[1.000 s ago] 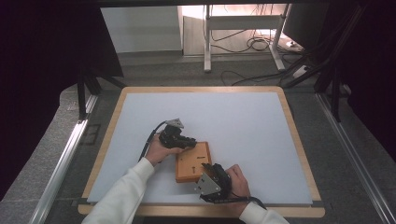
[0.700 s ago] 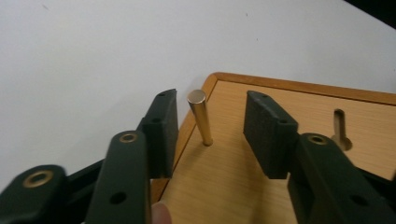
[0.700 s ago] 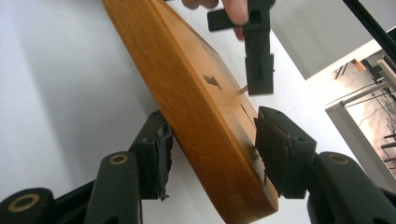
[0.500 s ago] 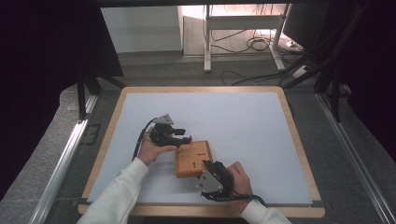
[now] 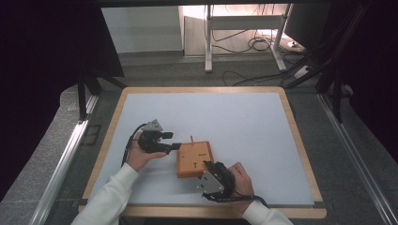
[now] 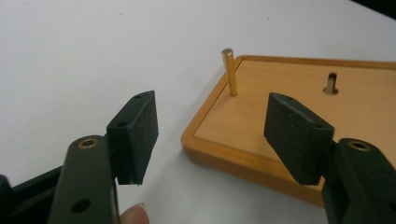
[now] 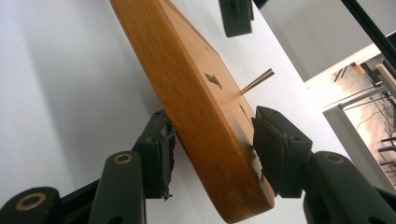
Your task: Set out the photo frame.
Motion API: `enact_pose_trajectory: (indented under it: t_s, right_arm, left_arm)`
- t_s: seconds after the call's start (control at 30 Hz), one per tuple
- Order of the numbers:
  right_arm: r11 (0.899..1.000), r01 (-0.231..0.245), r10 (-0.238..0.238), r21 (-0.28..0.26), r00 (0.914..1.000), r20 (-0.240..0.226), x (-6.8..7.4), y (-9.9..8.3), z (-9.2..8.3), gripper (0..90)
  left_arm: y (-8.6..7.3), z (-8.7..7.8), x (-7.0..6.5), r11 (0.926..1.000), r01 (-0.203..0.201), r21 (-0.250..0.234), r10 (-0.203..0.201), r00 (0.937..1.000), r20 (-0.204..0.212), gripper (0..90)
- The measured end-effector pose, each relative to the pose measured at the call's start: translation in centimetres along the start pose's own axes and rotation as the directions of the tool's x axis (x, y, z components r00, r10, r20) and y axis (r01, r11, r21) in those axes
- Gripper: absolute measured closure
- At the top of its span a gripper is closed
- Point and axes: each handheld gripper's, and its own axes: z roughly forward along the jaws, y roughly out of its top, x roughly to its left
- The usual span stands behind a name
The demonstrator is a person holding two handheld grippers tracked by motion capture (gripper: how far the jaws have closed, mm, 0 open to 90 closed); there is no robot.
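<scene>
Since a second ago the left hand-held gripper (image 5: 174, 141) has drawn back from the wooden board (image 5: 193, 160) toward the left side of the desk (image 5: 244, 122), and its jaws have just been opening: they now stand well apart with nothing between them, the brass peg (image 6: 229, 71) left standing upright in its hole near the board's far-left corner. The right hand-held gripper (image 5: 206, 165) has kept its place at the board's near edge, its jaws closing slightly; in the right gripper view the pads (image 7: 161, 154) are clamped on the board's edge from both faces. The board sits on the white mat a little left of centre, near the person's side, and the right gripper view suggests it is tipped up off the mat, though the high view does not settle that.

To do this step well, I would keep the right grip steady and the board level so the peg does not lean or drop out, and back the left jaws away wide enough to clear the peg's top. A second slot (image 6: 331, 84) with something dark in it shows further along the board.

No brand, label or readable writing is visible on the board, the peg or either gripper
</scene>
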Motion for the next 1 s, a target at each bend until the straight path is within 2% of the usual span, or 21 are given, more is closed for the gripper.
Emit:
enact_pose_trajectory:
  t_s: [0.07,0.2,0.27,0.43,0.77,1.0]
  right_arm:
    - [1.0,0.001,-0.001,0.001,1.0,0.0,0.0,0.0,0.0,49.6]
    - [1.0,0.002,-0.002,0.003,1.0,0.0,0.0,0.0,0.0,49.7]
    - [1.0,0.003,-0.003,0.003,1.0,-0.001,0.0,0.0,0.0,49.8]
    - [1.0,0.017,-0.017,0.014,0.9998,-0.006,0.0,0.2,-0.1,50.7]
    - [1.0,0.013,-0.012,0.017,0.9998,-0.014,-0.3,0.5,-0.1,51.3]
    - [1.0,0.008,-0.008,0.016,0.9997,-0.023,-0.6,0.5,-0.1,52.0]
  left_arm:
    - [-0.4,-0.3,-0.1,1.0,0.002,0.004,-0.002,1.0,-0.008,33.2]
    - [-1.3,-1.0,-0.3,0.9994,-0.027,0.022,0.028,0.9988,-0.041,31.8]
    - [-1.8,-1.3,-0.4,0.9993,-0.026,0.025,0.028,0.9984,-0.049,31.7]
    - [-3.0,-1.6,-0.5,0.997,-0.041,0.065,0.046,0.9965,-0.07,31.2]
    - [-4.1,-1.8,-0.5,0.9959,-0.035,0.083,0.041,0.9967,-0.07,30.8]
    - [-4.1,-1.6,-0.6,0.9947,-0.043,0.094,0.049,0.9965,-0.067,30.7]
